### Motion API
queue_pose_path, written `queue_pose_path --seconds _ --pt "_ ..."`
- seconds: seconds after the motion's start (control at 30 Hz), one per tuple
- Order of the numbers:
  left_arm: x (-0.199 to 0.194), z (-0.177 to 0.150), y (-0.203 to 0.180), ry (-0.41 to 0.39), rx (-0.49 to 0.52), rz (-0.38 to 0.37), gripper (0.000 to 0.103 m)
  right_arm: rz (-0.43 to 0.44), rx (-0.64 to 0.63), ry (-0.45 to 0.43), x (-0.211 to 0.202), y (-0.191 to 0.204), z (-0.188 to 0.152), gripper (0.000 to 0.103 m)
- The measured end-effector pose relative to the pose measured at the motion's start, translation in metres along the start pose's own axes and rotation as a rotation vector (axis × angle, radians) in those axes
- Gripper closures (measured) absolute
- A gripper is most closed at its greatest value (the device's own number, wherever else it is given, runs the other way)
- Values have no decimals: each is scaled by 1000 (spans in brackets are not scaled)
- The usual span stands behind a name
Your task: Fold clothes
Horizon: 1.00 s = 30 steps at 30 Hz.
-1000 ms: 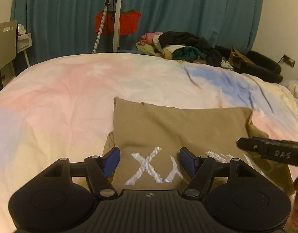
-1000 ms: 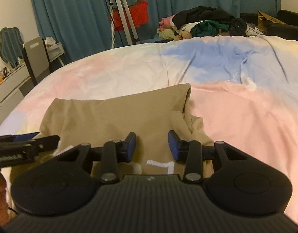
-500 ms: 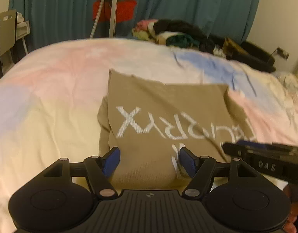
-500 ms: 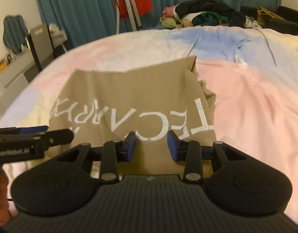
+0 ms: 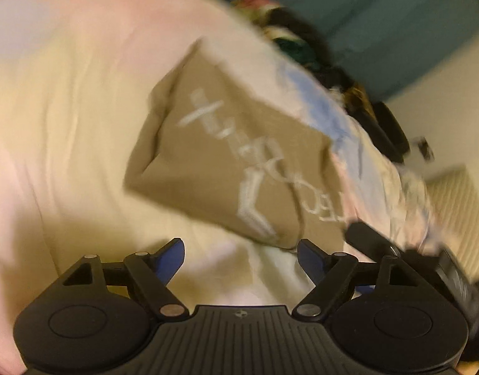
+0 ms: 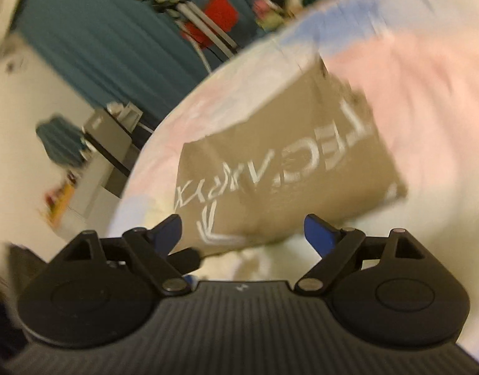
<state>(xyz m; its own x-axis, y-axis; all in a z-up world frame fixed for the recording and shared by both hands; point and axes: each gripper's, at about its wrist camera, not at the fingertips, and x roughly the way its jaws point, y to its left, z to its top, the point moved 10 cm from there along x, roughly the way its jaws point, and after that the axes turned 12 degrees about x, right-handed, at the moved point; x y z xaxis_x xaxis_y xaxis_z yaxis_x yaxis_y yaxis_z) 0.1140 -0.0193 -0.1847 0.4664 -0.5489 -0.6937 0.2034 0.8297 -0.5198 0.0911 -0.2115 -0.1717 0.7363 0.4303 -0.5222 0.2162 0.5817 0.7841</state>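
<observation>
Folded tan T-shirt (image 5: 227,162) with white lettering lies flat on the pastel duvet (image 5: 67,109), both frames motion-blurred.
Left gripper (image 5: 239,257) and right gripper (image 6: 242,234) have jaws opening wide, nothing between the pads, both just short of the shirt's near edge. No containers visible; clothes pile (image 5: 302,43) beyond the bed.

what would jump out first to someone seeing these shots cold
The folded tan garment with white lettering, lying in a neat rectangle on the pastel bedspread, catches the eye first. In the foreground the left gripper and right gripper are opening their blue-padded jaws, with nothing between them. Behind the bed hangs a teal curtain, with a red object by a tripod.
</observation>
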Motion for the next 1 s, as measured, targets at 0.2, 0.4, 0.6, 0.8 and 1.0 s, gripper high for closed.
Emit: queue_pose_path --seconds 0.2,0.4,0.6,0.8,1.0 --pt "17 15 46 -93 -385 -101 30 -3 367 -6 23 -53 15 16" --pt "21 28 60 -163 -447 -89 61 -11 508 -106 32 -79 38 65" --pt "-5 40 36 -179 -413 -140 76 40 464 -167 4 -45 45 80" --pt "-24 70 -25 -137 -402 -252 76 97 496 -230 -52 -19 88 80" --pt "26 135 -108 -50 -319 -251 77 67 523 -290 -80 -33 181 80"
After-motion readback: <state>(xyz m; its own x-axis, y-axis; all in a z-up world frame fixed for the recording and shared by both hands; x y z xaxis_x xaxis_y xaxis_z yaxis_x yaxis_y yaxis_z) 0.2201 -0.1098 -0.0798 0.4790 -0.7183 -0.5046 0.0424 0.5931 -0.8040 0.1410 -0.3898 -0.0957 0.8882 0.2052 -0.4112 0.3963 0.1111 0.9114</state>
